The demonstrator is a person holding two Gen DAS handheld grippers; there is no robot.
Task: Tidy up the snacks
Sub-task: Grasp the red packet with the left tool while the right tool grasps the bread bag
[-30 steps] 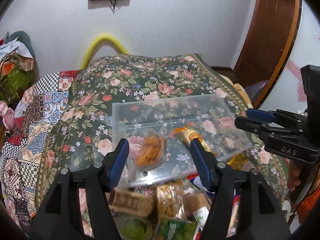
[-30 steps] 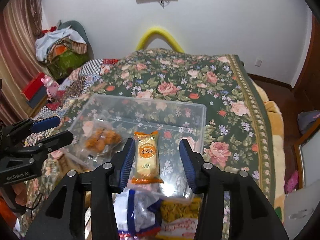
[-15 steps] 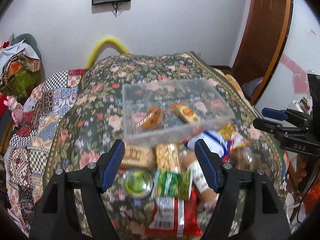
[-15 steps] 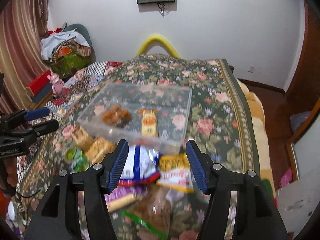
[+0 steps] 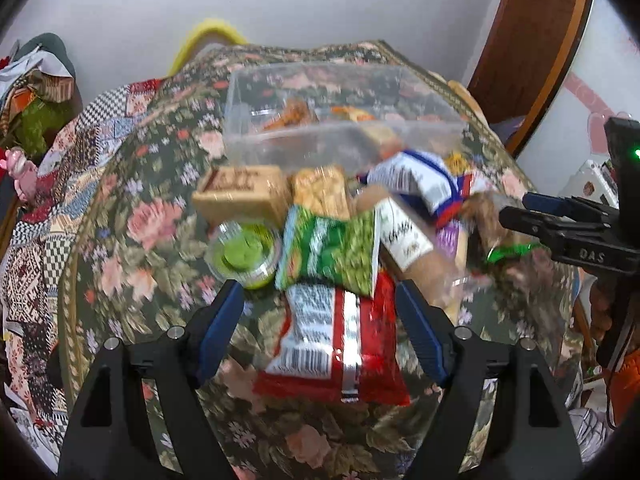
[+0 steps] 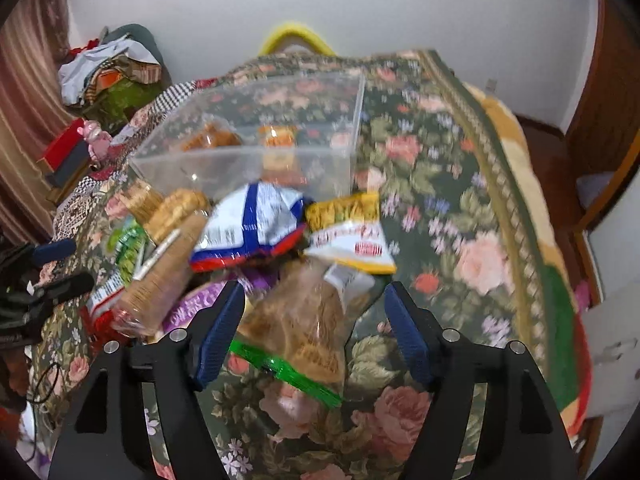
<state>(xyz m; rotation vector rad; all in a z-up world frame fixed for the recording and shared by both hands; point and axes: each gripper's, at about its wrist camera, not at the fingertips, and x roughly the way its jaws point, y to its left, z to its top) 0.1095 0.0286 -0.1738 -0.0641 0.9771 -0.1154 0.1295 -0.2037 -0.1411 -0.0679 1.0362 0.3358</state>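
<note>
A clear plastic box sits on the floral bedspread with two orange snack packs inside. A pile of snacks lies in front of it. My left gripper is open and empty, its fingers on either side of a red packet, below a green packet and a green cup. My right gripper is open and empty around a clear bag of brown biscuits with a green seal. A blue-white bag and a yellow packet lie just beyond it.
Cracker packs and a wrapped biscuit roll lie in the pile. The bedspread drops off at the right edge. Clothes are heaped at the far left. A wooden door stands at the right.
Both grippers have pulled back from the clear box and dropped low toward the snack pile. The two orange packs stay in the box.
</note>
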